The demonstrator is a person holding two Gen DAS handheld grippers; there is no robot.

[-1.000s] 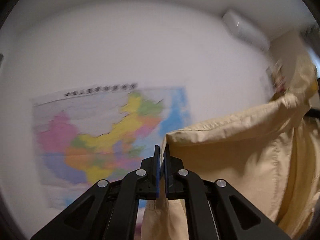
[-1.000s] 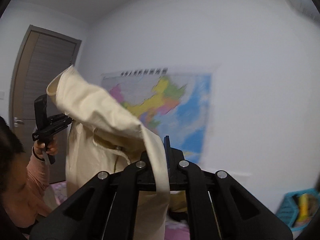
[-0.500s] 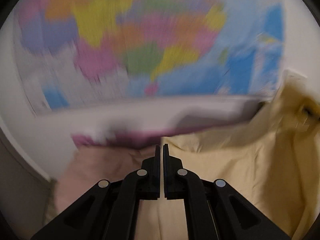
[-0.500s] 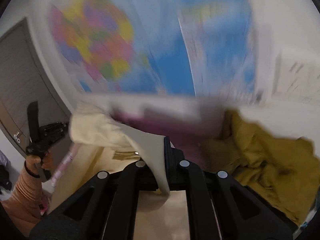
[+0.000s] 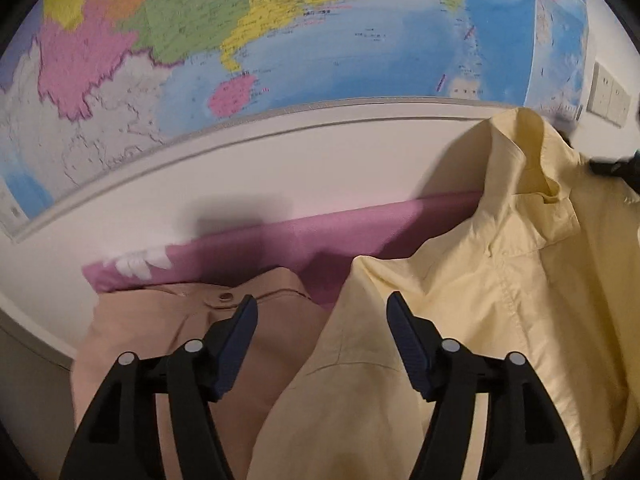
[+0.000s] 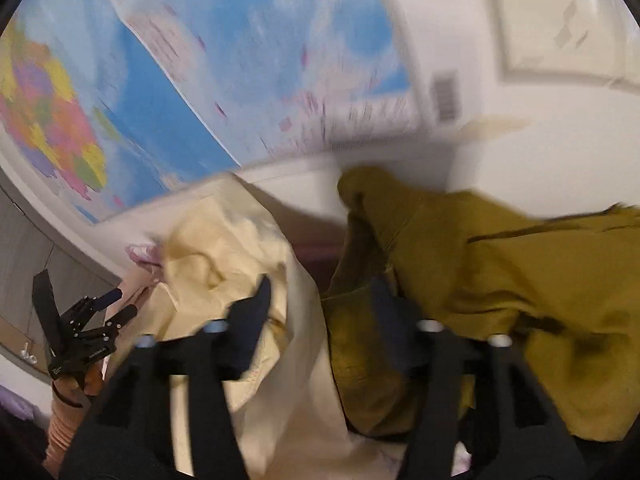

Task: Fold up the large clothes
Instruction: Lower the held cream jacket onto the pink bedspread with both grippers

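Beneath both claws, left claw (image 5: 320,312) and right claw (image 6: 320,292) just opening, released, pale yellow shirt (image 5: 500,280) lying between fingers

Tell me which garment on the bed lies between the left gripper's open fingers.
The pale yellow shirt, its collar standing against the wall; the tan garment lies further left, and the mustard one beyond it on the right.

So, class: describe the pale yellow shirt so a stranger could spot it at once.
Start at the big wall map; beneath it lies a purple bedspread. The pale yellow shirt is heaped there, lighter than the tan garment beside it and the mustard one.
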